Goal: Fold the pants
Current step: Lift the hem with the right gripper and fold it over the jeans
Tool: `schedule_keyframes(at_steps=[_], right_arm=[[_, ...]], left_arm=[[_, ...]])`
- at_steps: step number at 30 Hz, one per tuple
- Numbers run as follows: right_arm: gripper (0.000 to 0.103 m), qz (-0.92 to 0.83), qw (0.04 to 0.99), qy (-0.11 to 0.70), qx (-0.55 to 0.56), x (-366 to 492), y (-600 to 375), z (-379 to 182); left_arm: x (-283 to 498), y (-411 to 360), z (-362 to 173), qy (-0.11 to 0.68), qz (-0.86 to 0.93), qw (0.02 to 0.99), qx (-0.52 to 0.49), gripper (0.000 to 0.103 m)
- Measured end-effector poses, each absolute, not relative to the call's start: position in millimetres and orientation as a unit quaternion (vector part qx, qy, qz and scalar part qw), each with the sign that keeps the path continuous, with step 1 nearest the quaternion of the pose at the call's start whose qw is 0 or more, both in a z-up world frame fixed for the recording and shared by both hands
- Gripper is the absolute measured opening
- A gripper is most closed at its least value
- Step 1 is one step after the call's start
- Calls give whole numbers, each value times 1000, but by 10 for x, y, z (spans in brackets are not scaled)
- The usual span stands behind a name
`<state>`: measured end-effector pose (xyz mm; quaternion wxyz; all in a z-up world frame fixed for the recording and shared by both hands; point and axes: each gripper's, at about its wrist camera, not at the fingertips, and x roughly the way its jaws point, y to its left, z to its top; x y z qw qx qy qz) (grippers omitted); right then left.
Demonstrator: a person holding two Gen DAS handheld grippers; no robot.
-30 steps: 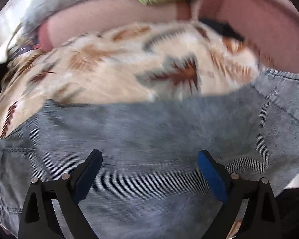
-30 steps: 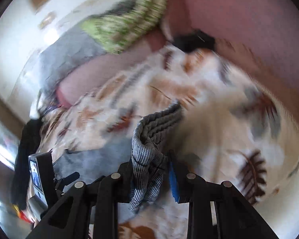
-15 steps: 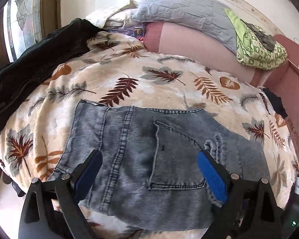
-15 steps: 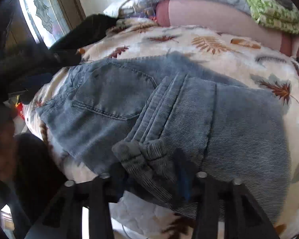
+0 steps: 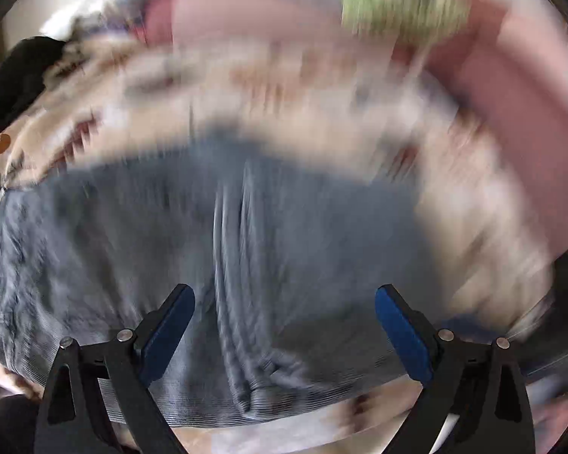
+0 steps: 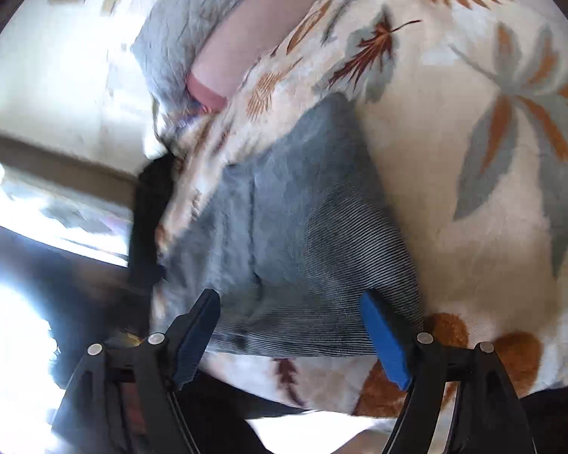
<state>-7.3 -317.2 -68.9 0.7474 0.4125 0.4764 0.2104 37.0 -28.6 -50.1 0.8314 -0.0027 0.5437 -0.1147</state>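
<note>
1. Your left tongs (image 5: 284,314) stand wide apart with nothing between the blue pads (image 5: 166,335); they hang over the pants (image 5: 246,265) without visibly touching the cloth.

2. Your right tongs (image 6: 289,325) are spread wide as well and hold nothing. Their blue pads (image 6: 384,344) sit either side of the pants' near edge in the right wrist view.

3. The pants (image 6: 284,227) are grey-blue corduroy, lying folded into a compact block on the leaf-print blanket (image 6: 473,151) that covers the bed.

4. In the left wrist view a thick bunched ridge of fabric (image 5: 231,265) runs down the middle of the pants toward the near edge, ending in a rumpled lump just between the tongs.

5. The left wrist view is heavily blurred, so finer detail of the fold lines cannot be told there.

6. In the right wrist view the ribbed weave shows clearly on the near right part of the pants, and a seam runs away from you down the left half.

7. Beyond the blanket lie a pink bolster (image 6: 238,49) and a grey quilted pillow (image 6: 178,26); a green patterned cloth (image 5: 401,7) sits on top of the pink bolster in the left wrist view.

8. A black garment (image 6: 147,212) hangs at the blanket's far left edge, near a bright window (image 6: 38,204).
</note>
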Motion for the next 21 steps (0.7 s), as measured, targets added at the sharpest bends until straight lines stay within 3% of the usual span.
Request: schedule_keyframes(at_steps=[2,8,9,10,13,14,16,18,21], right_arm=[[79,210,756,456,421,-13,-3320,-539],[79,179,777,464,386,717,-3498,-415],[76,178,773,478,378,903,-3448,-472],[59,175,773,486,369,1024,-3413,-532],[35,160,767,543,302,1352,-3203,-750],[31,150,765,558,284,1379,-3162,-837],[21,143,780,555,252,1382,-3105,-811],[16,144,804,529,230,1304,-3067,-638],[19,115,809,549,175,1299,-2931,-802]], left_arm=[[311,-322,-639,540,-107,834,21,92],[178,-339,-53,458,-141,878,-15,93],[196,-367,-20,453,-154,878,-23,93],[252,-400,-57,461,-160,873,-26,93],[366,-503,-481,521,-138,842,5,93],[423,-516,-636,543,-125,830,17,93],[324,-550,-670,507,-119,852,53,95],[305,-539,-661,507,-120,852,50,95],[305,-525,-657,509,-122,851,50,95]])
